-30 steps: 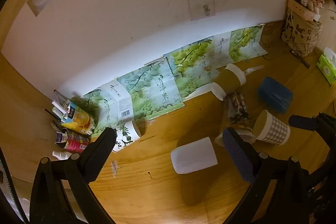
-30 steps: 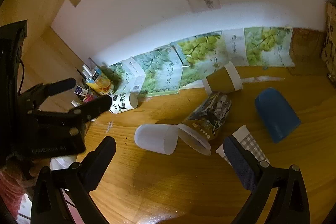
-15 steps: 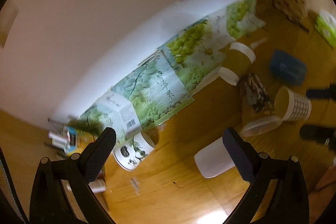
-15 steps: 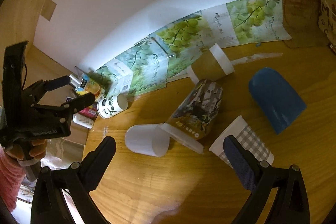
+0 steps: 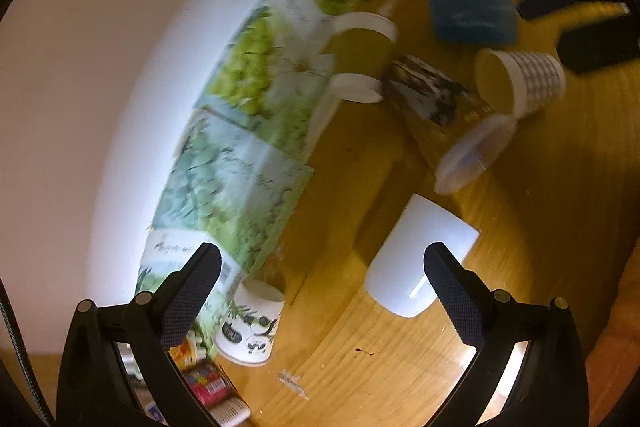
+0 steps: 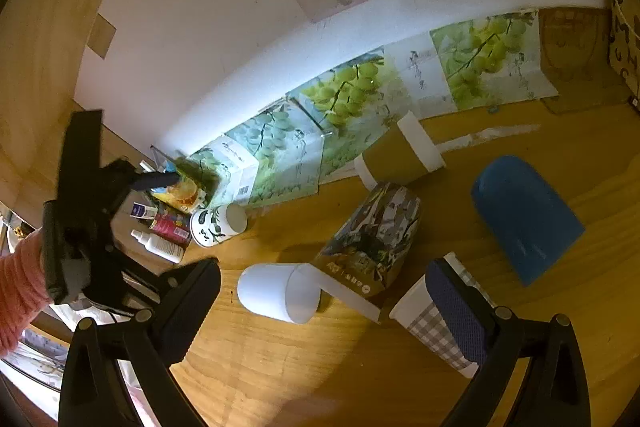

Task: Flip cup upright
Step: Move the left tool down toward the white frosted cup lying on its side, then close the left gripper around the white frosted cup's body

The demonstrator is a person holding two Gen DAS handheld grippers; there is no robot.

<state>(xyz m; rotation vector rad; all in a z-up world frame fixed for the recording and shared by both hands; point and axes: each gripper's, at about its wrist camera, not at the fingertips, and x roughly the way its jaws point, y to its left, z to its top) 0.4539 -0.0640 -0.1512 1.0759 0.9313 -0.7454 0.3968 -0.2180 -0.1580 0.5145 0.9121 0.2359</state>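
Several cups lie on their sides on the wooden table (image 6: pixel 360 379): a white plastic cup (image 6: pixel 276 291) (image 5: pixel 420 259), a picture-printed cup (image 6: pixel 372 247) (image 5: pixel 432 95), a grey checked paper cup (image 6: pixel 436 327) (image 5: pixel 524 79), a brown cup (image 6: pixel 400 155) (image 5: pixel 360 43), a blue cup (image 6: pixel 524 215) (image 5: pixel 472 15) and a white mug with black-green print (image 6: pixel 218 223) (image 5: pixel 252 323). My left gripper (image 5: pixel 320 291) is open and empty, rolled to one side, between the printed mug and the white cup. My right gripper (image 6: pixel 324 307) is open and empty above the white cup.
Grape-print cartons (image 6: pixel 360 99) line the white wall. Small bottles and packets (image 6: pixel 164 223) crowd the left corner beside the mug. A patterned box (image 6: pixel 624 27) stands at the far right. My left gripper also shows in the right wrist view (image 6: pixel 88 211).
My left gripper has rolled and come lower and closer to the printed mug and the white cup. My right gripper has shifted slightly. The cups have not moved.
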